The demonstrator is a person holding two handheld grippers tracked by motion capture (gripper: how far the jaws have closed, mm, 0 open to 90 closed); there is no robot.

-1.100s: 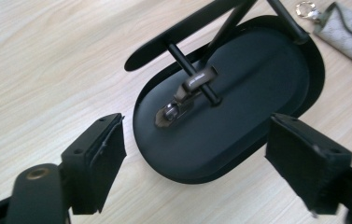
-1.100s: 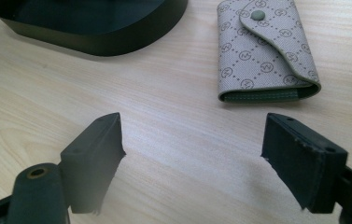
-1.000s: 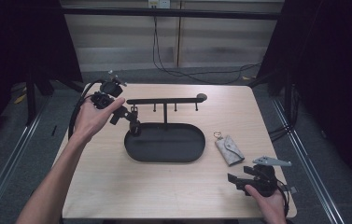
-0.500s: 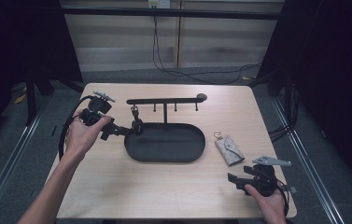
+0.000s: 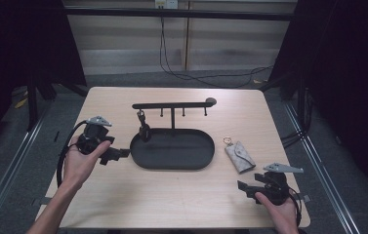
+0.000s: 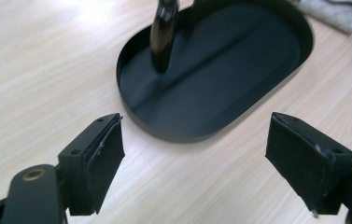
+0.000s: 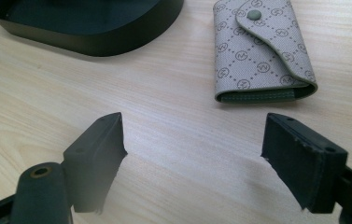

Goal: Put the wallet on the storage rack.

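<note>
Both your claws stand spread and empty beside the black tray (image 5: 172,163).
Your left gripper (image 5: 115,155) sits just left of the tray, where a dark key fob (image 5: 144,130) hangs from the rack; your right gripper (image 5: 246,185) rests near the grey key pouch (image 7: 257,51), which lies ahead of its jaws, untouched.

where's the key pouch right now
The grey patterned key pouch lies flat on the table, just right of the black oval tray in the high view. It sits ahead of the open right claw, which isn't touching it.
</note>
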